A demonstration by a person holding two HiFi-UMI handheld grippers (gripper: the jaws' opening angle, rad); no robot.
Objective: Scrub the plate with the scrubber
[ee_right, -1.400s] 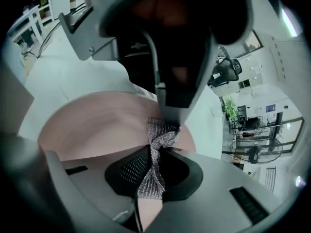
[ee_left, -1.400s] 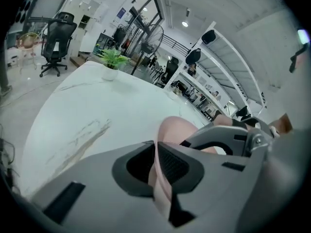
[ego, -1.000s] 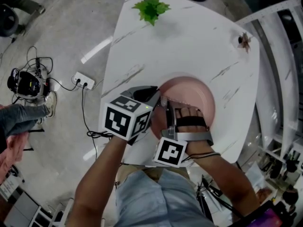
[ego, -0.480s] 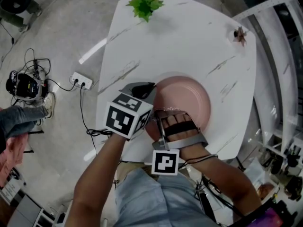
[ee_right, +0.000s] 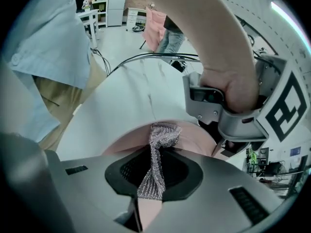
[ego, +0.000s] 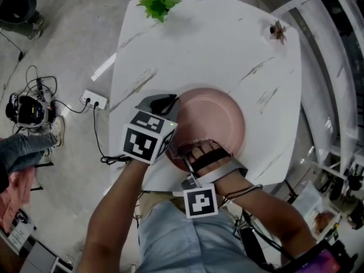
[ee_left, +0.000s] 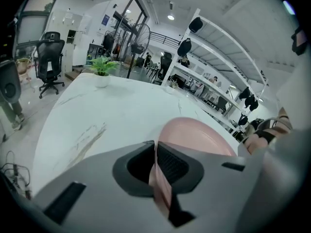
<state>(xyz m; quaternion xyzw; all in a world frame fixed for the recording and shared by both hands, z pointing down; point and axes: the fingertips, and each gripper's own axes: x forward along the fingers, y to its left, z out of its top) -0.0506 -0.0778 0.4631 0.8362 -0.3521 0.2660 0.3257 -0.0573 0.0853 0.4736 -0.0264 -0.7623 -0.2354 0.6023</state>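
Observation:
A pink plate (ego: 219, 115) lies on the near part of the white marble table (ego: 216, 44). My left gripper (ego: 169, 103) is shut on the plate's left rim; in the left gripper view the rim (ee_left: 156, 171) runs between the jaws of the left gripper (ee_left: 155, 154), and the plate (ee_left: 199, 135) spreads out beyond. My right gripper (ee_right: 154, 171) is shut on a silver mesh scrubber (ee_right: 158, 154) whose bunched tip presses on the plate (ee_right: 192, 142) near its near-left edge. In the head view a hand covers most of the right gripper (ego: 185, 151).
A green potted plant (ego: 158, 0) stands at the table's far left corner, and a small dried flower (ego: 277, 30) at the far right. White shelving (ego: 335, 67) runs along the right. A power strip (ego: 94, 101) and cables lie on the floor to the left.
My right gripper has drawn back across the plate toward its near-left edge with the scrubber. The left gripper keeps its hold on the rim.

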